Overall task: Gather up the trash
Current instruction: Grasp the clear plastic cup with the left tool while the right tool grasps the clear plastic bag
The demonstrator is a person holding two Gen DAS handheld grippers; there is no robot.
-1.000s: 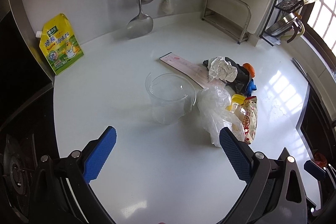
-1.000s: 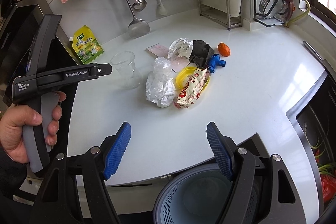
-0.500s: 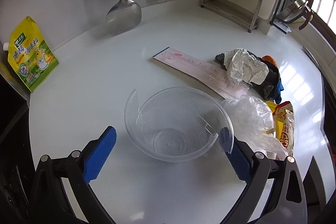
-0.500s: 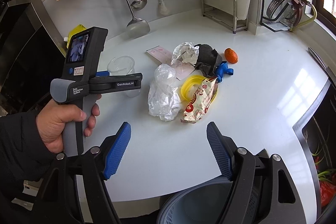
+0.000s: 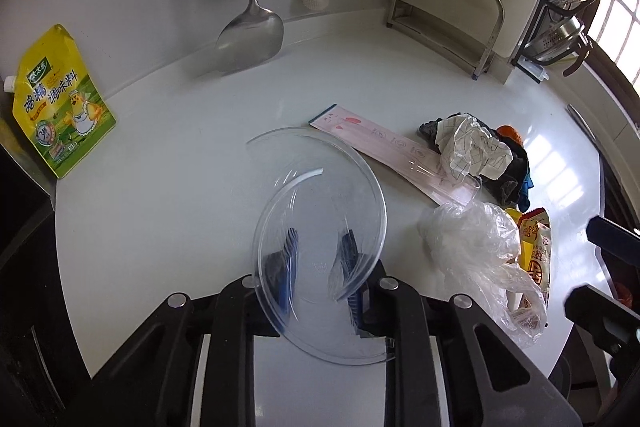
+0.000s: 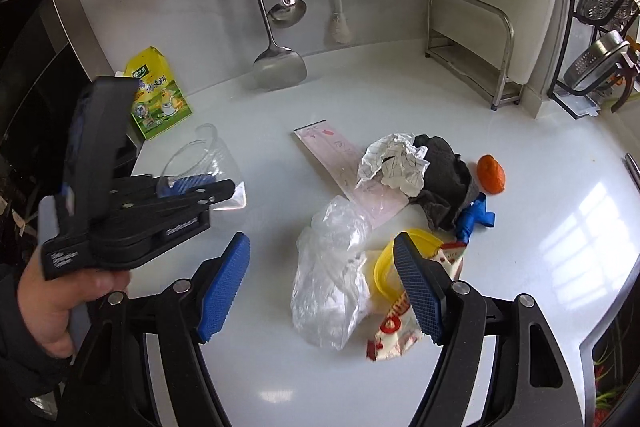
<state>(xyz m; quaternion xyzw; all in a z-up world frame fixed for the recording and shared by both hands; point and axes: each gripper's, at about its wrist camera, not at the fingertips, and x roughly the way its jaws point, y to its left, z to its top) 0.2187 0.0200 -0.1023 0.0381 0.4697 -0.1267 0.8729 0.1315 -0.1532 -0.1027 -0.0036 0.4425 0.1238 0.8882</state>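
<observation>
Clear plastic fills the left wrist view: the plastic cup (image 5: pixel 320 247) sits squeezed between the left gripper (image 5: pixel 318 263), whose blue fingers (image 5: pixel 286 267) have just been closing and now pinch its walls. Beside it on the white worktop (image 5: pixel 180 167) lie a crumpled bag (image 5: pixel 476 247), a snack wrapper (image 5: pixel 538 251), a pink paper strip (image 5: pixel 396 155) and a paper ball (image 5: pixel 472 151), all uncollected.

From the right wrist view, the right gripper (image 6: pixel 324 283) hangs with fingers spread wide above the bag (image 6: pixel 332 275) and yellow ring (image 6: pixel 386 267), touching nothing. An orange scrap (image 6: pixel 491 174) and a blue scrap (image 6: pixel 476 217) also wait. I judge collecting has barely begun: one item gripped, nothing visibly binned.
</observation>
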